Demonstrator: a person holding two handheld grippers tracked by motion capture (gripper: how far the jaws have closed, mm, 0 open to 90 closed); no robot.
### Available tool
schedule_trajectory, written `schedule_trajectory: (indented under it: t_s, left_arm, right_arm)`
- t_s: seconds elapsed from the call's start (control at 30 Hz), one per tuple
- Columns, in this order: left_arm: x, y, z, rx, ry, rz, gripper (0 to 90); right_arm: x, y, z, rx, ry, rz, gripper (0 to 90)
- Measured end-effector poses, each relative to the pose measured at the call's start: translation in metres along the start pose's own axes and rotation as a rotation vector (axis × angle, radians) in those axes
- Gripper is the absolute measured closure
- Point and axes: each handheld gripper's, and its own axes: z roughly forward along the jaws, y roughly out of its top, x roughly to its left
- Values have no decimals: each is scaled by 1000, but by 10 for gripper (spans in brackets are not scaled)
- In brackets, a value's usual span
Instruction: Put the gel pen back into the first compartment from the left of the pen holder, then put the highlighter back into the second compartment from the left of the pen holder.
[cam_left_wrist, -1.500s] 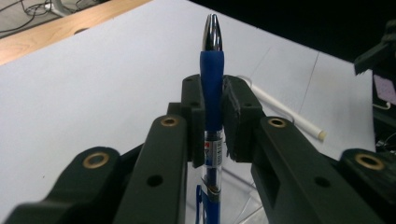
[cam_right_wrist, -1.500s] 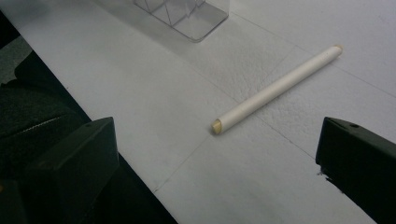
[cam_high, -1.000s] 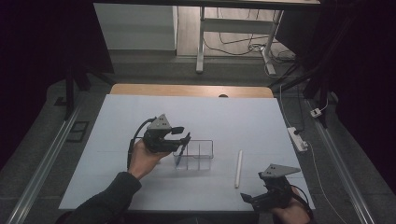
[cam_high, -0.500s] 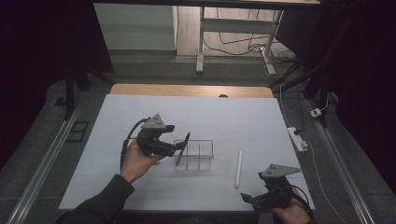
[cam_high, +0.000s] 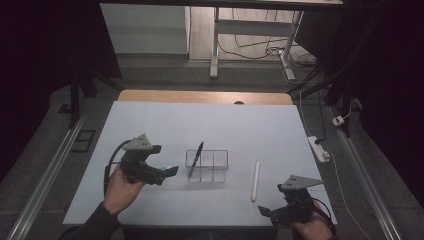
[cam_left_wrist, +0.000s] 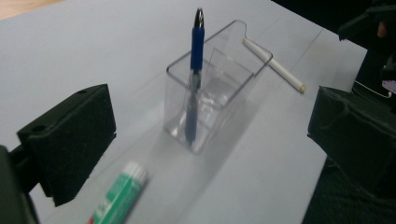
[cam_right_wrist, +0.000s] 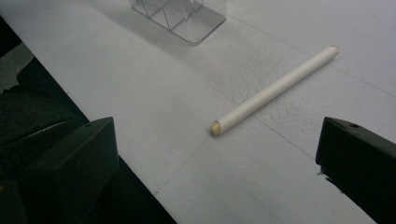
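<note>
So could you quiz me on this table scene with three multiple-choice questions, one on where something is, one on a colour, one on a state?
1. Where is the blue pen?
A. Standing in the clear holder
B. Flat on the table
C. Between the right gripper's jaws

2. What colour is the stick lying right of the holder?
A. Red
B. White
C. Black

3. How do the left gripper's jaws stand?
A. Shut on the pen
B. Shut on the holder
C. Open, with nothing between them

Answers:
1 A, the pen leans upright in the holder's end compartment nearest the left gripper.
2 B, the right gripper view shows it pale white on the table.
3 C, the left gripper view shows both jaws wide apart, having just been opening.
</note>
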Motion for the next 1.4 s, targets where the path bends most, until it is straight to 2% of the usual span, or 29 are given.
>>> schedule_trajectory:
  t_s: [0.4, 0.5, 0.67, 0.77, 0.93, 1.07, 1.4]
  left_arm:
    - [-5, -64, -55, 0, 87, -68, 0]
    - [-5, -80, -64, 17, 121, -81, 0]
    - [-2, -101, -72, 56, 139, -124, 0]
    - [-1, -106, -73, 63, 136, -140, 0]
    - [-2, -108, -71, 97, 141, -140, 0]
    - [-2, -109, -72, 90, 142, -142, 0]
    - [-1, -109, -72, 90, 134, -147, 0]
  right_arm:
    - [0, 0, 0, -2, 0, 9, 0]
    - [0, 0, 0, -2, 1, 10, 0]
    - [-1, 0, 0, -1, 2, 11, 0]
    - [-1, 0, 0, 0, 2, 12, 0]
    - [-3, 0, -1, -13, 12, 32, 0]
    - [-3, 1, -1, -18, 11, 32, 0]
    - [-6, 5, 4, -14, -56, 17, 0]
